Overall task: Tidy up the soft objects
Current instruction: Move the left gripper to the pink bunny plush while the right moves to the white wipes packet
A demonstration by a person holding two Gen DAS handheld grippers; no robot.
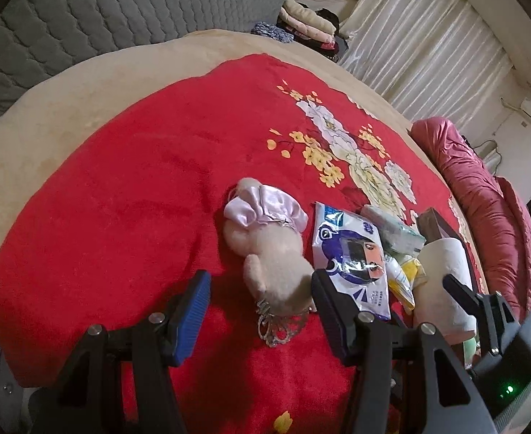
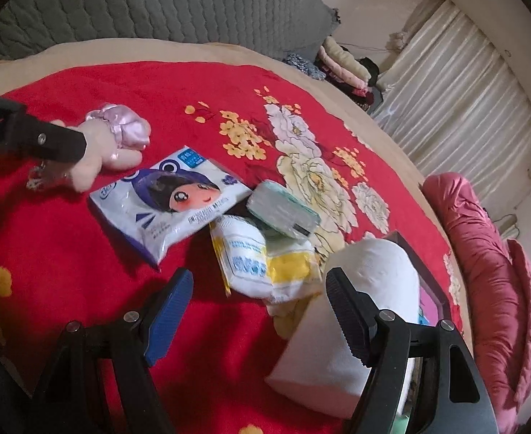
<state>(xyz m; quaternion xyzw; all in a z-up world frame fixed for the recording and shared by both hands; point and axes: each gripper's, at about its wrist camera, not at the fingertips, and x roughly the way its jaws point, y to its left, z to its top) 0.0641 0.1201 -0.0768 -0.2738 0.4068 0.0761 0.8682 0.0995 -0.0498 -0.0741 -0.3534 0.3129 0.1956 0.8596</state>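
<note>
You look over a bed under a red flowered blanket, grey quilted headboard behind, pale curtains to the right

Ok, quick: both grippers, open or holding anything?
Left gripper: open, holding nothing, plush toy between its fingers.
Right gripper: open, holding nothing.

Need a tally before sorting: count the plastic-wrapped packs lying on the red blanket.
3. The cartoon-printed pack lies beside the plush toy; the green pack sits toward the flowers; the yellow-and-white pack lies near the white roll. More may hide underneath.
</note>
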